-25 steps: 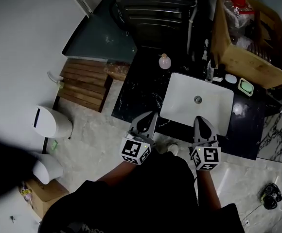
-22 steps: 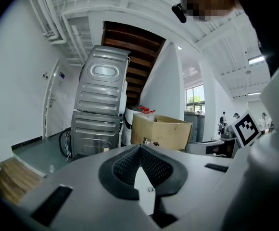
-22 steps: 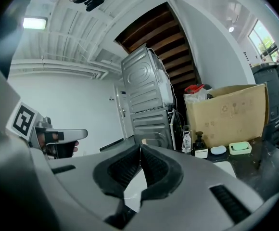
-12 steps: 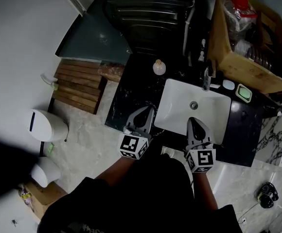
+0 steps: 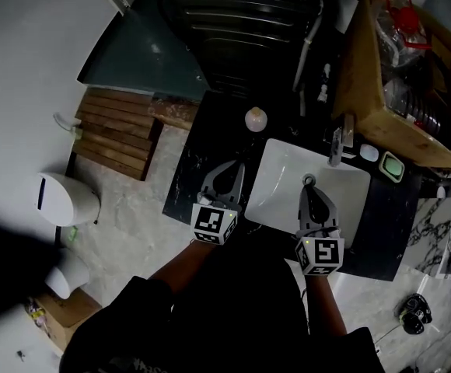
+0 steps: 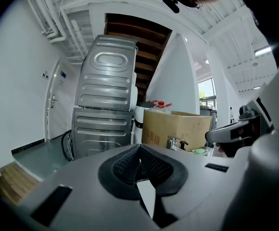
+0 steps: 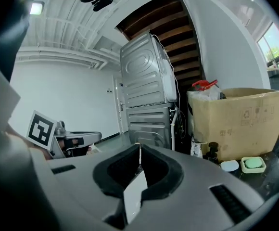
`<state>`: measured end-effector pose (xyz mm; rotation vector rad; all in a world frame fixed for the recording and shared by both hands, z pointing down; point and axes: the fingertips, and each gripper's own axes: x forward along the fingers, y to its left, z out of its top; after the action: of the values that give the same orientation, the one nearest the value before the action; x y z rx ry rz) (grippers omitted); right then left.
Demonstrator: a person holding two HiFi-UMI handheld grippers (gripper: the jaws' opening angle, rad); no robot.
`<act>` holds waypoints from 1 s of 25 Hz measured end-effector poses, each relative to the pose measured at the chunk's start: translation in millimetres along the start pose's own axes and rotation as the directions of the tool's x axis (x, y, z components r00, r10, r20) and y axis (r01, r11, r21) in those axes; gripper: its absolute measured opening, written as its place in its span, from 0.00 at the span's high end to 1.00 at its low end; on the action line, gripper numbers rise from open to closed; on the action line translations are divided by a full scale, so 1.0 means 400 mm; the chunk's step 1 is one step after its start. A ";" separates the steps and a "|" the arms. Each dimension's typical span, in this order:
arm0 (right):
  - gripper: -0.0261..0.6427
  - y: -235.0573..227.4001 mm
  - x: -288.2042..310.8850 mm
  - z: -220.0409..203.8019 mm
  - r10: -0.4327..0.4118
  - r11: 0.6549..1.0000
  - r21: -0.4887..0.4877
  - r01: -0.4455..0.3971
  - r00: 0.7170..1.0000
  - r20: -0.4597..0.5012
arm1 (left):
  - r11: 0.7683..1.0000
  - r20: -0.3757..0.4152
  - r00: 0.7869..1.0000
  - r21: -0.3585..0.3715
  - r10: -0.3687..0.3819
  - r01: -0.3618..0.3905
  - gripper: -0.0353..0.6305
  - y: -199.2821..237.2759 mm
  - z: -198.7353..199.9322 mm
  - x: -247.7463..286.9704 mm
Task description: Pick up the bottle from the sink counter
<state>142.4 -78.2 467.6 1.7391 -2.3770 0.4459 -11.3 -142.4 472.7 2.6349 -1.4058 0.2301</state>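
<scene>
Both jaws together, nothing betw. them: L gripper (image 5: 225, 177), R gripper (image 5: 312, 200). The bottle (image 5: 256, 119) stood upper centre of frame on the counter (image 5: 198, 158), beside the sink (image 5: 284, 165), above L gripper. My call: you needed to open L jaws first, then close on the body.

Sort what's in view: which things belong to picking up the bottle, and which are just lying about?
Belongs to the job:
- bottle, standing on the counter
- left gripper, shut, empty
- right gripper, shut, empty

Just lying about:
- sink basin
- faucet
- green soap dish
- cardboard box
- washing machine
- wooden slats
- white bin
</scene>
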 end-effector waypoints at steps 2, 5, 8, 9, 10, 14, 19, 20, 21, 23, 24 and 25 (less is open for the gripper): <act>0.90 0.007 0.034 0.005 0.013 1.000 0.001 -0.012 1.000 -0.010 | 1.000 -0.008 1.000 -0.007 0.002 -0.002 0.92 0.022 -0.013 0.024; 0.90 0.008 0.091 0.025 0.010 1.000 -0.026 -0.010 1.000 0.000 | 1.000 -0.014 1.000 -0.019 -0.015 0.015 0.92 0.046 -0.034 0.064; 0.90 0.003 0.143 0.024 0.009 1.000 -0.017 -0.010 1.000 -0.009 | 0.999 -0.023 0.999 -0.014 -0.029 0.028 0.92 0.066 -0.061 0.108; 0.90 0.004 0.157 0.021 0.012 1.000 -0.010 -0.013 1.000 -0.016 | 0.999 -0.029 0.999 -0.012 -0.030 0.030 0.92 0.073 -0.069 0.121; 0.90 0.005 0.171 0.017 0.015 1.000 -0.009 -0.015 1.000 -0.024 | 0.999 -0.037 0.999 -0.012 -0.031 0.030 0.92 0.079 -0.077 0.134; 0.90 0.012 0.222 0.007 0.032 0.999 -0.034 -0.034 0.998 -0.044 | 0.999 -0.052 0.998 -0.017 -0.028 0.027 0.92 0.113 -0.101 0.188; 0.90 0.018 0.277 -0.016 0.057 0.995 -0.072 -0.062 0.996 -0.069 | 0.999 -0.060 0.998 -0.022 -0.033 0.032 0.92 0.146 -0.130 0.250; 0.90 0.017 0.286 -0.017 0.057 0.996 -0.061 -0.061 0.996 -0.068 | 0.999 -0.059 0.997 -0.025 -0.044 0.042 0.92 0.146 -0.134 0.259; 0.90 0.015 0.296 -0.016 0.057 0.997 -0.044 -0.059 0.996 -0.064 | 0.998 -0.060 0.997 -0.024 -0.054 0.053 0.92 0.146 -0.138 0.268; 0.90 0.011 0.319 -0.015 0.056 0.998 -0.020 -0.057 0.997 -0.058 | 0.998 -0.071 0.995 -0.017 -0.065 0.064 0.92 0.148 -0.151 0.290; 0.90 0.010 0.330 -0.015 0.058 0.998 -0.018 -0.059 0.997 -0.060 | 0.998 -0.079 0.995 -0.016 -0.065 0.064 0.92 0.150 -0.159 0.300; 0.90 0.009 0.339 -0.016 0.061 0.998 -0.020 -0.062 0.996 -0.062 | 0.998 -0.088 0.994 -0.016 -0.065 0.063 0.92 0.152 -0.166 0.308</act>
<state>96.5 -197.3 514.3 1.6228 -2.3885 0.4735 1.6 -262.4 566.2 2.6196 -1.2890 0.3243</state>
